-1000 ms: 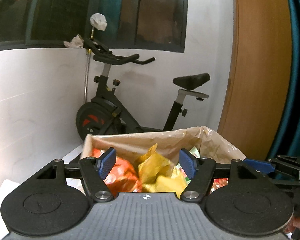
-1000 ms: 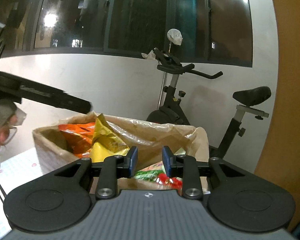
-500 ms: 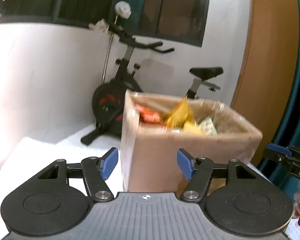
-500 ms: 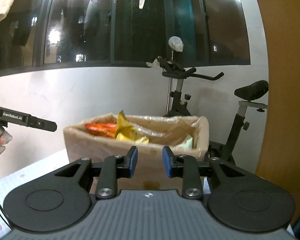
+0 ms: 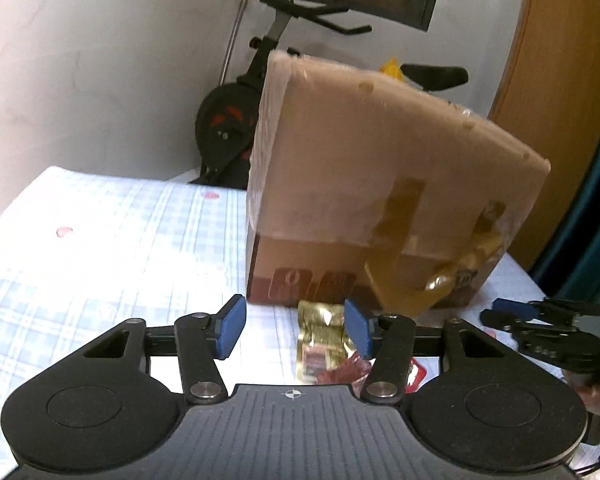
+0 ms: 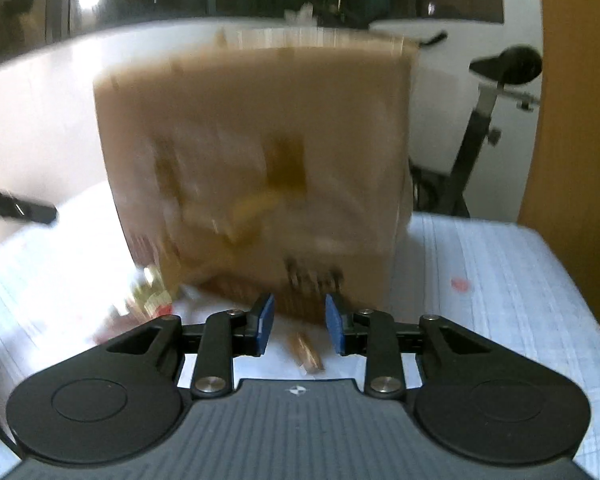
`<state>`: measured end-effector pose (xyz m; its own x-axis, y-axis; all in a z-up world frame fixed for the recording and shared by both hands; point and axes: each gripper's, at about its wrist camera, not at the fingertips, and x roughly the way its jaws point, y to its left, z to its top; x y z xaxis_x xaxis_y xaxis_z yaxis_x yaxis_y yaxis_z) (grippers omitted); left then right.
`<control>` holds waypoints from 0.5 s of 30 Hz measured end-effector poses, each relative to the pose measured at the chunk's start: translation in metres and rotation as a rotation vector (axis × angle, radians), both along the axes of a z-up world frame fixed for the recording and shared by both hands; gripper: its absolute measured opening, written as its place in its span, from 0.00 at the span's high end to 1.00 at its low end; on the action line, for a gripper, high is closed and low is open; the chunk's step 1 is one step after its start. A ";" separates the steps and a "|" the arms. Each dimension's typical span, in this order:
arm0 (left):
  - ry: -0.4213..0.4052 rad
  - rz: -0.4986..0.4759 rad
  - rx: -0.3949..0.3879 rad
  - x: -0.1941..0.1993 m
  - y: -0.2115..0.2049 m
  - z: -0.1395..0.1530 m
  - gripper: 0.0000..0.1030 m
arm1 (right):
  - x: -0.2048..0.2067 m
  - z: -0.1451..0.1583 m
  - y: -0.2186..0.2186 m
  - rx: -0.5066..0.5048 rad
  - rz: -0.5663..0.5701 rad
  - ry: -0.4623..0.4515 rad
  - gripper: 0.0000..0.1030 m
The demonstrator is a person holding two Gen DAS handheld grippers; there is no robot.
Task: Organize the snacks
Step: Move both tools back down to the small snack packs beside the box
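Right now both handheld grippers hang low over a table covered in a pale blue checked cloth (image 5: pixel 112 232), facing a tall cardboard box (image 5: pixel 380 184) that stands on it. The box is wrapped in clear film near its top, and a yellow snack bag (image 5: pixel 392 68) pokes above its rim, so some snacks are already inside.

Loose snacks lie on the cloth at the foot of the box. From the left gripper's (image 5: pixel 296 330) camera, a gold packet (image 5: pixel 320 336) lies just in front of the box, with a red packet (image 5: pixel 348 372) beside it. The left jaws have just been closing; they stand apart with the gold packet seen between them, though nothing is pinched yet. The right gripper (image 6: pixel 300 326) has its jaws narrowly parted and empty, above a small brown wrapped sweet (image 6: pixel 308 350); its view is blurred by motion.

The step in hand looks like picking up a loose snack. To do it well, each gripper should probably settle until steady, bring its pads level with the cloth on either side of one packet, then close gently. Flat foil packets may slide or crumple, so pinching an edge seems wise. The two grippers sit near one another, so they should take turns.
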<state>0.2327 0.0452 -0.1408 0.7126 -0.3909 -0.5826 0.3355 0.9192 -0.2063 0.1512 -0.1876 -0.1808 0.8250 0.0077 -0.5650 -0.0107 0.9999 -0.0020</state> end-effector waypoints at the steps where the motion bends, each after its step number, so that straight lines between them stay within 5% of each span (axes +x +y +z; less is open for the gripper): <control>1: 0.003 0.000 0.001 -0.005 0.002 -0.004 0.46 | 0.003 -0.008 0.000 -0.011 0.003 0.024 0.69; 15: 0.067 -0.090 0.006 -0.002 -0.010 -0.026 0.46 | 0.033 -0.047 -0.002 0.018 0.003 0.109 0.67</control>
<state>0.2308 0.0356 -0.1667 0.6339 -0.4477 -0.6307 0.4025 0.8873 -0.2253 0.1842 -0.1899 -0.2275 0.7585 0.0207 -0.6513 -0.0125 0.9998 0.0173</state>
